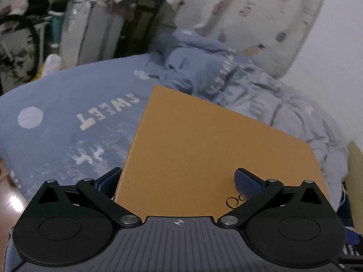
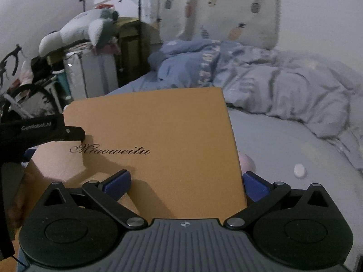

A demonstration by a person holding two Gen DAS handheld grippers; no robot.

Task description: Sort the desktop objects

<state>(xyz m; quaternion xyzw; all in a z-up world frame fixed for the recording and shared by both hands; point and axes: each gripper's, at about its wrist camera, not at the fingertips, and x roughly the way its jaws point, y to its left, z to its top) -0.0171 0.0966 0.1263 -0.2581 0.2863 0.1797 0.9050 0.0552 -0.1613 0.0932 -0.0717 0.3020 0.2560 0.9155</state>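
A flat orange box lid (image 1: 204, 149) with script lettering fills the middle of both views; in the right wrist view (image 2: 158, 136) it reads "Miaoweitu". My left gripper (image 1: 179, 181) is open wide, one finger over the lid's left edge, the other on top of it. My right gripper (image 2: 186, 181) is open wide, straddling the lid's right edge, one blue pad (image 2: 118, 181) on top and the other beside the edge. The left gripper's black body (image 2: 40, 129) shows at the lid's left side in the right wrist view.
The box lies on a bed with a blue printed sheet (image 1: 68, 117). A rumpled blue quilt (image 2: 261, 79) is heaped behind it. A small white round thing (image 2: 299, 170) lies on the sheet at the right. Cluttered storage and a plush toy (image 2: 86, 31) stand at the far left.
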